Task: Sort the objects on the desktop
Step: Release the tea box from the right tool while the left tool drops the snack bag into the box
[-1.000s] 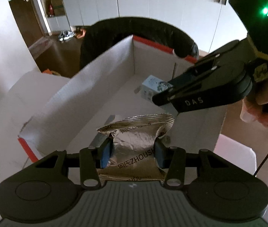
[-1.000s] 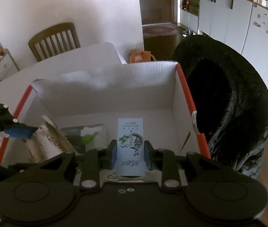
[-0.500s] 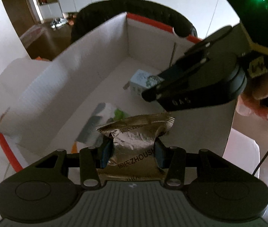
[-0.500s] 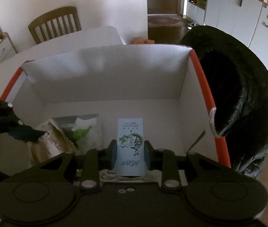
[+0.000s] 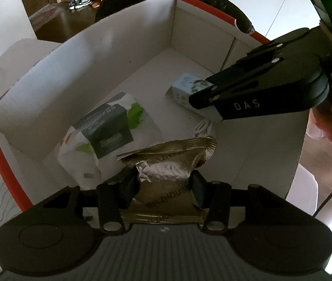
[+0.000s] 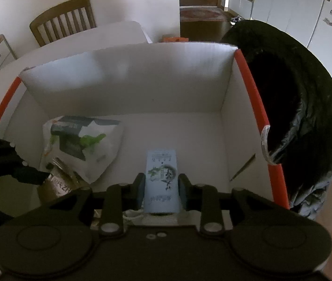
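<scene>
Left wrist view: my left tool (image 5: pixel 163 182), low inside the white cardboard box with red edge strips (image 5: pixel 119 46), has just been widening its jaws around the crinkled gold foil snack packet (image 5: pixel 166 161), which sits between the pads, a white plastic pouch with green leaf print (image 5: pixel 109 131) just ahead-left. My right tool (image 6: pixel 161 190) grips the pale blue carton (image 6: pixel 161 180) tightly over the box floor. I judge both items are being deposited; next, open fully and lift clear.

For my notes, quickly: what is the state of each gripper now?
Left gripper: jaws just opening, foil packet still between them.
Right gripper: shut on light-blue box.
</scene>
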